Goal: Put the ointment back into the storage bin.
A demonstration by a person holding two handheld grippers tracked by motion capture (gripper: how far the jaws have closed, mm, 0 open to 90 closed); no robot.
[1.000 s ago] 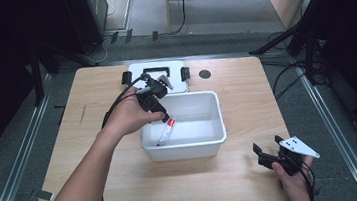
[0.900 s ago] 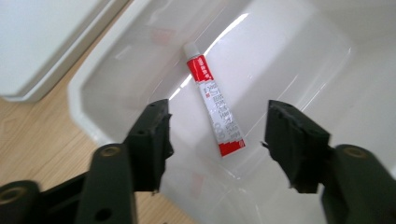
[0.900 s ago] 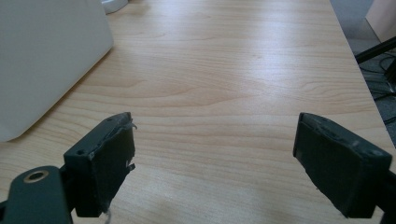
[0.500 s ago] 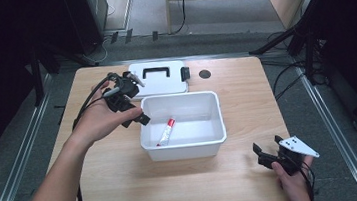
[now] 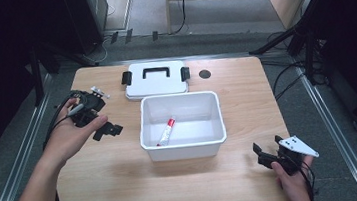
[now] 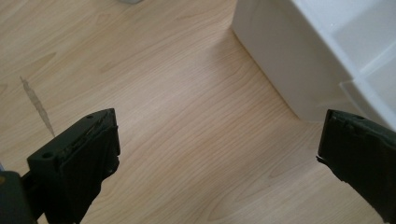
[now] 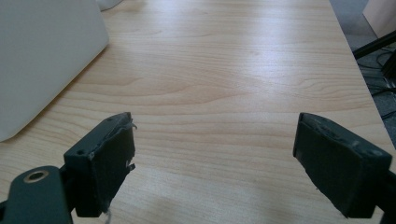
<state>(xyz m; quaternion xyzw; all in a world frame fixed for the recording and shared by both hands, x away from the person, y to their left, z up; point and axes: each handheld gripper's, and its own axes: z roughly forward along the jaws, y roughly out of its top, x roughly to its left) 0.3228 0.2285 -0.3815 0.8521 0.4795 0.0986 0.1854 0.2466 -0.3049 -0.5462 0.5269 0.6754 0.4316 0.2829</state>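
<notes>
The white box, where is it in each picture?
High view: the white box sits mid-table, a small tube lying inside.
Left gripper view: its wall fills the upper right corner.
Right gripper view: its side is at the upper left edge.
Shared landmark: the wooden table.

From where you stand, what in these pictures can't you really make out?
- Print on the tube in the white bin: too small in the high view.
- Bin's inside in the left gripper view: cut off by the frame edge.
- Dark round spot by the lid: too small to identify.
</notes>
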